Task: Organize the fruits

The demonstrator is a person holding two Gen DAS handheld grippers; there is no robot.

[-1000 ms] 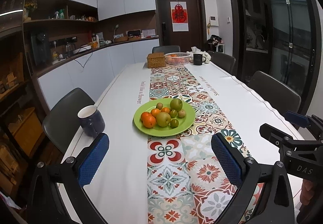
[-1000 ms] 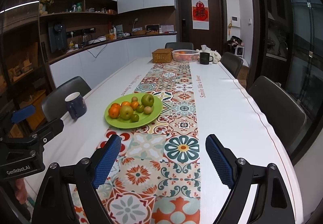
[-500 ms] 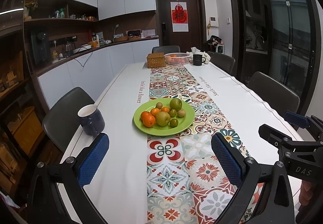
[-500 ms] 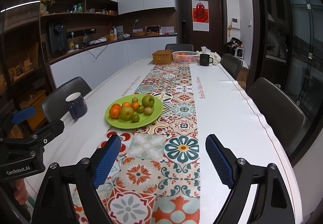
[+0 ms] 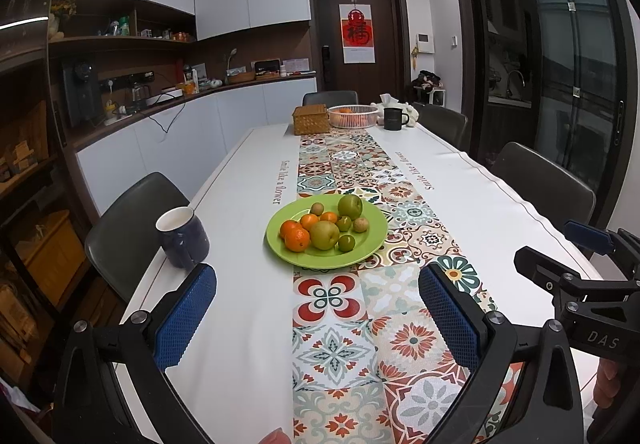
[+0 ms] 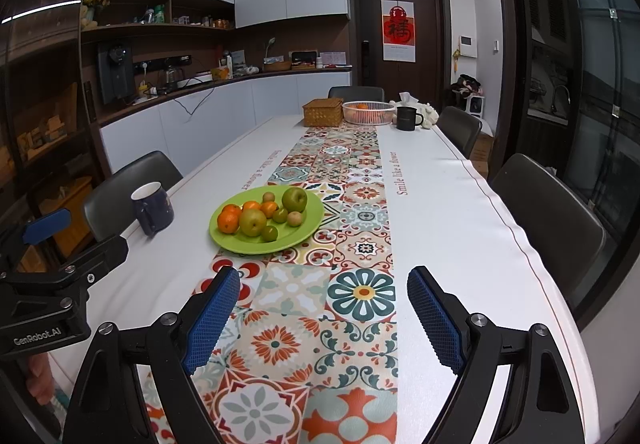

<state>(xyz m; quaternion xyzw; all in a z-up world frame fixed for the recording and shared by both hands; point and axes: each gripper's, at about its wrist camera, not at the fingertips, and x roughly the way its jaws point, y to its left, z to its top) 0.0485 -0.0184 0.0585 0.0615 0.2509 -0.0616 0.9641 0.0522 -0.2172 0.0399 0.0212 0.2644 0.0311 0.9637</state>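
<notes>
A: Both tools empty, jaws apart: left tool (image 5: 316, 308), right tool (image 6: 322, 308), low over the near end of the table (image 6: 448, 211).

B: Fruit?

A: Oranges, green apples, small brown fruit, all heaped on the green plate (image 5: 370, 244); white basket (image 6: 368, 111) far off. Sorted or awaiting sorting, cannot tell. Any grasp: centre the jaws, squeeze gently.

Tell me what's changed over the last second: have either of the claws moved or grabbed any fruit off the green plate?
Nothing visibly changed. The left claw and right claw hang open and empty over the patterned table runner, short of the round green plate. The oranges, green apples and small fruits lie on it untouched, and the dark blue mug stands beside it.
</notes>
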